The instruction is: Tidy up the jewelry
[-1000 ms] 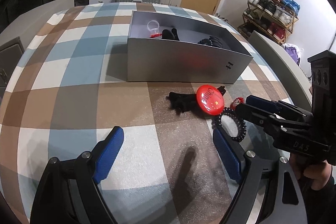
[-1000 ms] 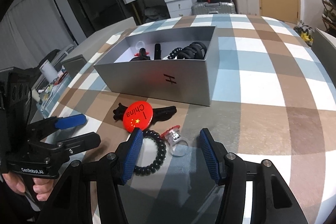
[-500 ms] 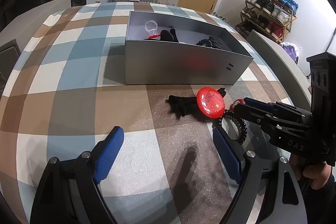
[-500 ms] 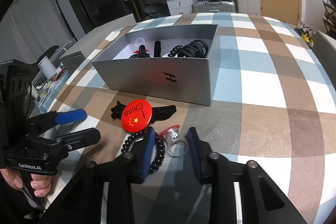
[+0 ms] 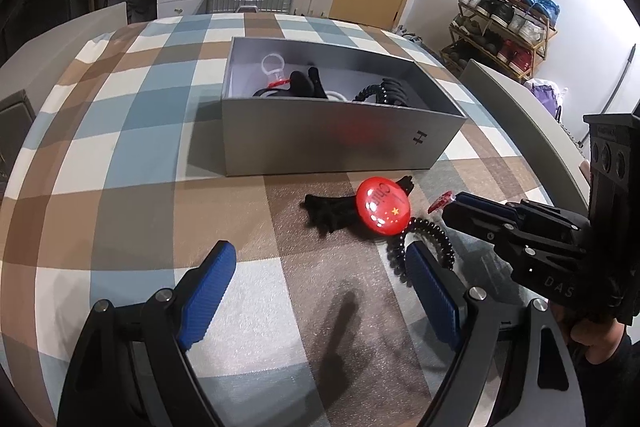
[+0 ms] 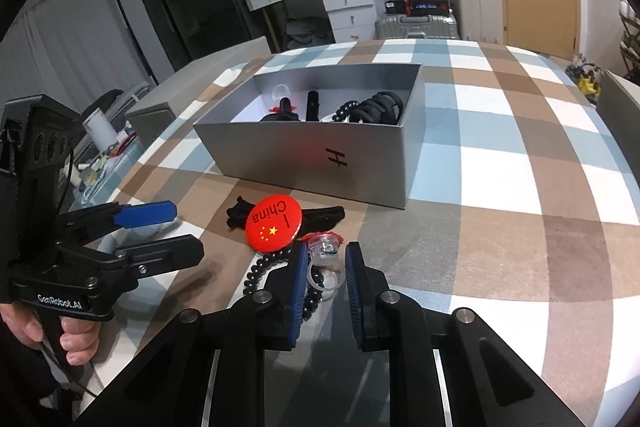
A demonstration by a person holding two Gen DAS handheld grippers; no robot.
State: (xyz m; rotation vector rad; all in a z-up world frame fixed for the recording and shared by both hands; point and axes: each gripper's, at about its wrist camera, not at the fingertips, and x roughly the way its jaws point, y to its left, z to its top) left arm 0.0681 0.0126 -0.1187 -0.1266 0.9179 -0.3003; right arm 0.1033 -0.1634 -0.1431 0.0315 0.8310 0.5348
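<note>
Closing narrowly around a clear plastic ring (image 6: 326, 265) on the checked tablecloth (image 6: 520, 227), right gripper (image 6: 326, 269) poised to lift it toward the grey box (image 6: 340, 163); contact unclear. Waiting wide open and empty nearby, left gripper (image 5: 316, 287).

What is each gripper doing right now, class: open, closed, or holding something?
Left gripper: open, holding nothing.
Right gripper: jaws closed around the clear ring; whether they grip it yet cannot be told.

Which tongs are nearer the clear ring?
Right. The right tongs straddle the clear ring; the left tongs hang open well off to its side.
</note>
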